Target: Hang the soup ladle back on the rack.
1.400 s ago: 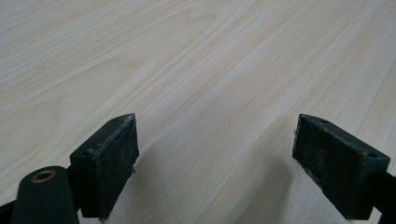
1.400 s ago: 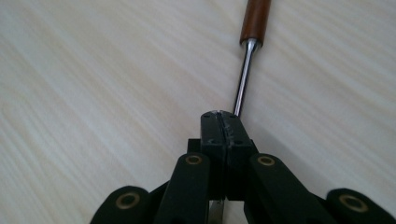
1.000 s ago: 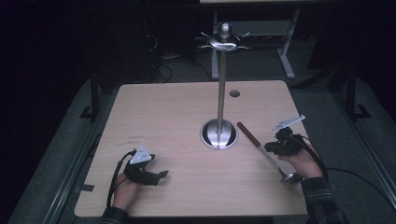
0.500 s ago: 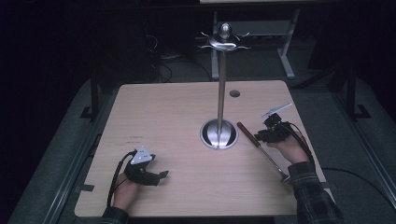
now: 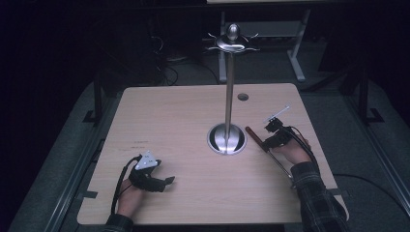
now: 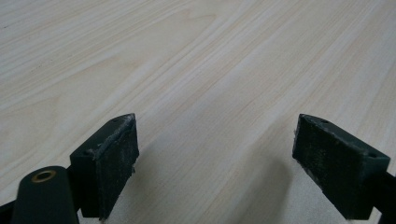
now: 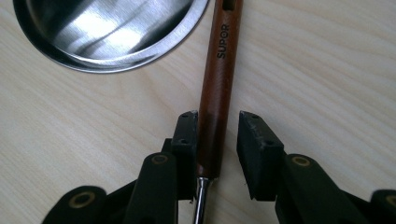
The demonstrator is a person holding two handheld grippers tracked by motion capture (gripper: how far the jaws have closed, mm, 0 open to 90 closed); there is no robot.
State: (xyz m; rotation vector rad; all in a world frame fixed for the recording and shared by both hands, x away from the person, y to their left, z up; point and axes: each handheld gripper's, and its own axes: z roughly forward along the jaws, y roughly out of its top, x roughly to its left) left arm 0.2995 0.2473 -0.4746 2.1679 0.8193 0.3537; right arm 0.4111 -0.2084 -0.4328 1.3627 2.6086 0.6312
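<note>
1. My right tool (image 5: 271, 137) has travelled forward along the table, from the utensil's metal end near my edge up to its brown handle (image 7: 216, 84).
2. Its jaws now straddle that handle, one touching it, the other just apart.
3. My right forearm reaches farther over the table.

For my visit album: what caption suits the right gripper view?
Open tongs straddling a brown SUPOR utensil handle on the table, beside a steel stand base.

Left gripper (image 5: 167, 181) jaws wide apart; right gripper (image 7: 218, 154) jaws partly closed.
</note>
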